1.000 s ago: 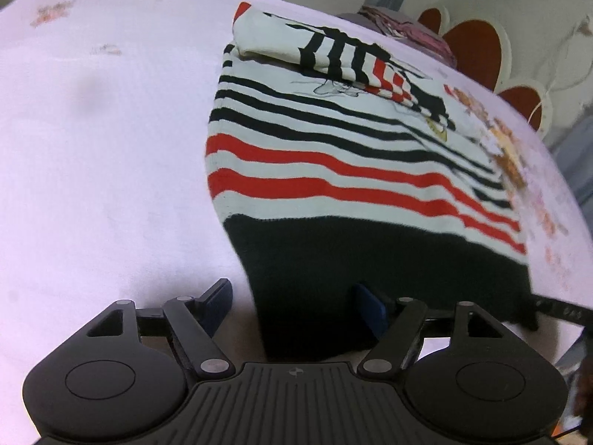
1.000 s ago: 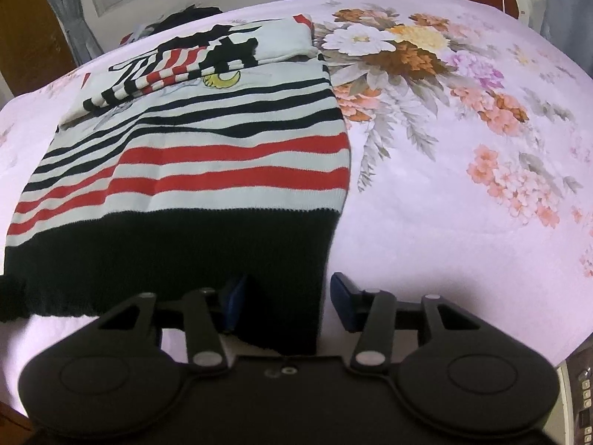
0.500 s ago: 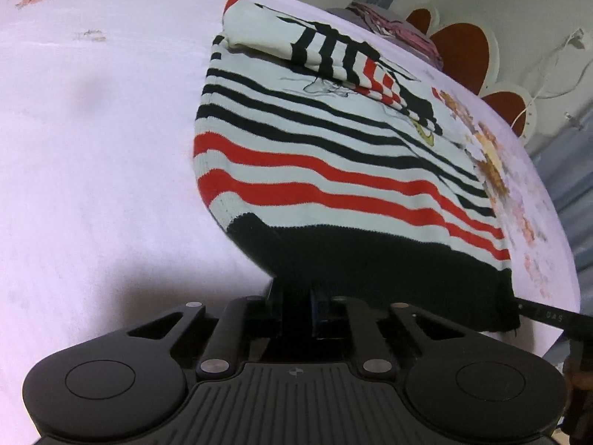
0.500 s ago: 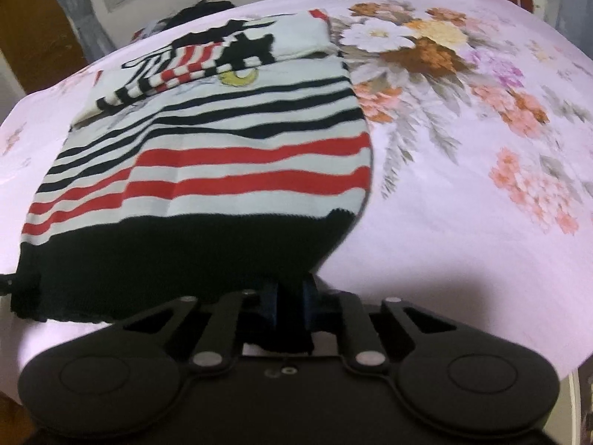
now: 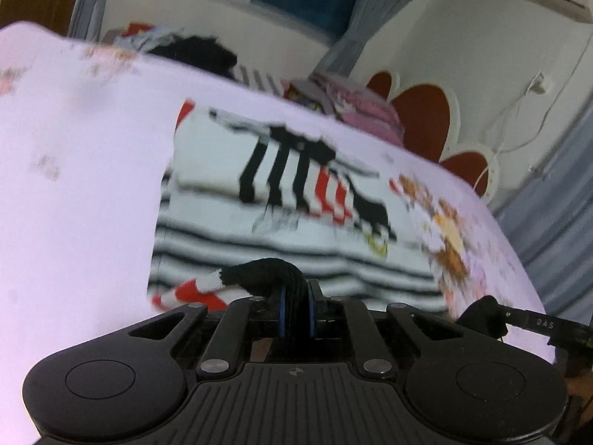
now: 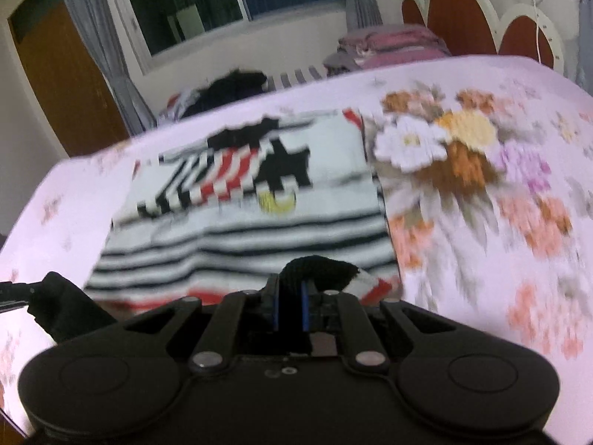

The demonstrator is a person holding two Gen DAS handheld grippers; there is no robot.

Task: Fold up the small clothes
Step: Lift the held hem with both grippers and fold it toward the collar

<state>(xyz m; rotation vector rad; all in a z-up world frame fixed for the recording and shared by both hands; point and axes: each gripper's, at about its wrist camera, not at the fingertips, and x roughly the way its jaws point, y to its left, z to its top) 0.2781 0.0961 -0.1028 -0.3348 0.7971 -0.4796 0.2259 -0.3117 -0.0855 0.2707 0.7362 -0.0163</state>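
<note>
A striped knit sweater [image 5: 296,222] in white, black and red lies on the pink bed sheet [image 5: 74,185], its sleeves folded across the chest. My left gripper [image 5: 295,307] is shut on the black hem at the sweater's left corner, which bunches up over the pads. In the right wrist view the sweater [image 6: 259,215] spreads ahead, and my right gripper [image 6: 289,307] is shut on the black hem at its right corner. Both corners are raised off the sheet and the hem hangs between them. The right gripper's tip with black cloth shows at the left view's lower right [image 5: 485,315].
The flowered sheet [image 6: 481,185] stretches to the right. A pile of dark clothes [image 6: 229,89] and folded pink bedding [image 6: 389,44] sit at the far edge. A headboard [image 5: 426,122], window and curtains stand behind.
Both grippers closed on the black hem, then rose with its corners. The black band has come off the sheet and the views now tilt up toward the far wall.
</note>
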